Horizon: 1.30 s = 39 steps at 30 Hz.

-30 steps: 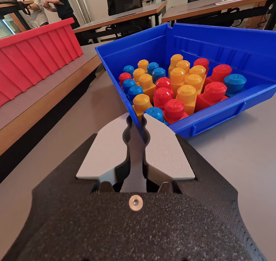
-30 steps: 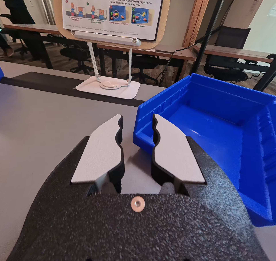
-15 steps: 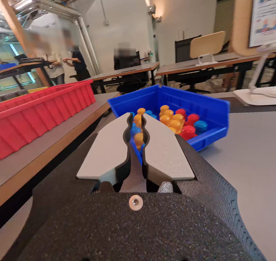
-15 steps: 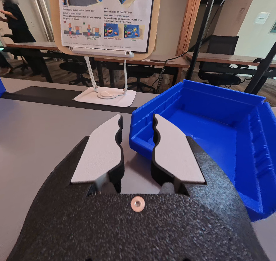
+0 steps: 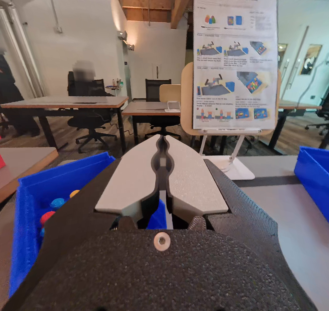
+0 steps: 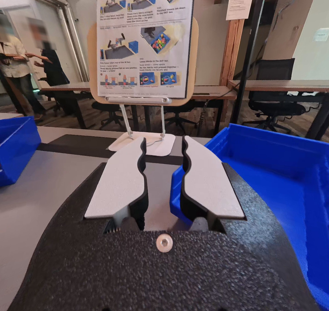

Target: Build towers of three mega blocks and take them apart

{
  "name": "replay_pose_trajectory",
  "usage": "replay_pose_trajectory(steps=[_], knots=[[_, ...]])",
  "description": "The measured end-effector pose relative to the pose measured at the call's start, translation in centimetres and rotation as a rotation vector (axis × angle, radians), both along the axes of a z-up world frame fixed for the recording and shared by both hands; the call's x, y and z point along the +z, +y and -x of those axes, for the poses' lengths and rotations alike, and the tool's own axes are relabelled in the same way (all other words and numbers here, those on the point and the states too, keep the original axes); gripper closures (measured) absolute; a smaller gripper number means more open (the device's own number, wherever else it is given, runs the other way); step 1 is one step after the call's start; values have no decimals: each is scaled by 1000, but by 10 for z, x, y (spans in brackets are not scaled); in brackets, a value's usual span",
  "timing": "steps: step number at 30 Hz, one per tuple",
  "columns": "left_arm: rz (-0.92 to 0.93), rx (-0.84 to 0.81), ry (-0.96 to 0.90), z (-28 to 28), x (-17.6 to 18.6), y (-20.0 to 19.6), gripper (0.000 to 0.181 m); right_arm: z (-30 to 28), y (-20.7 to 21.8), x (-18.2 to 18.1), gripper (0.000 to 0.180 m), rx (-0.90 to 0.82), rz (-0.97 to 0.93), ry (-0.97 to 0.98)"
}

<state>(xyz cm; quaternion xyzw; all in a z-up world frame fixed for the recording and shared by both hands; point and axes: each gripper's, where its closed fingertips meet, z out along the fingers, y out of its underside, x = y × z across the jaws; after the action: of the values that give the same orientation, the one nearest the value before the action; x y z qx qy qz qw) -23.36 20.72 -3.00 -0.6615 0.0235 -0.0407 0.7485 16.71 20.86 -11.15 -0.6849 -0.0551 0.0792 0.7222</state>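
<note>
A blue bin (image 5: 58,174) holding red, blue and orange mega blocks (image 5: 53,211) sits at the lower left of the left wrist view, mostly hidden under my left gripper (image 5: 162,138). That gripper is shut and empty, raised and pointing level across the room. My right gripper (image 6: 163,139) is open and empty above the grey table (image 6: 35,186). An empty blue bin (image 6: 267,169) lies just to its right; its edge also shows in the left wrist view (image 5: 313,174). The block bin's corner shows at the left of the right wrist view (image 6: 16,151).
A white stand (image 6: 142,144) holding an instruction sheet (image 6: 144,39) stands at the table's far edge, between the bins; it also shows in the left wrist view (image 5: 235,62). Desks and office chairs lie beyond. Two people (image 6: 26,71) stand far left. The gap from one gripper's tips to the other's is roughly 40 cm.
My left gripper has tilted up and swung right, from looking down into the block bin to looking level at the room. My right gripper has tilted up a little and stays open.
</note>
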Motion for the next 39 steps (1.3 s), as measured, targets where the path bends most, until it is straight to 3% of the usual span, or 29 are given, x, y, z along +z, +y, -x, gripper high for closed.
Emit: replay_pose_trajectory(steps=[4, 9, 13, 21, 28, 32, 39], knots=[[15, 50, -91, 8, -34, 8, 181, 14, 5, -5, 141, 48, -2, -33], [242, 59, 93, 30, -104, 24, 181, 15, 3, -35, 142, 79, 49, -79], [269, 107, 88, 54, -109, 28, 181, 20, -6, -21, 144, 88, 0, -83], [556, 99, 191, 86, -140, 26, 157, 22, -3, -38, 147, 105, 46, -82], [654, 41, 210, 102, -120, 21, 157, 20, -2, -41, 148, 117, 64, -52], [741, 69, 327, 112, -111, 0, 163, 22, 1, -50, 148, 127, 96, -41], [1020, -12, 363, 115, -155, -18, 164, 30, 1, -58, 149, 159, 127, -41]])
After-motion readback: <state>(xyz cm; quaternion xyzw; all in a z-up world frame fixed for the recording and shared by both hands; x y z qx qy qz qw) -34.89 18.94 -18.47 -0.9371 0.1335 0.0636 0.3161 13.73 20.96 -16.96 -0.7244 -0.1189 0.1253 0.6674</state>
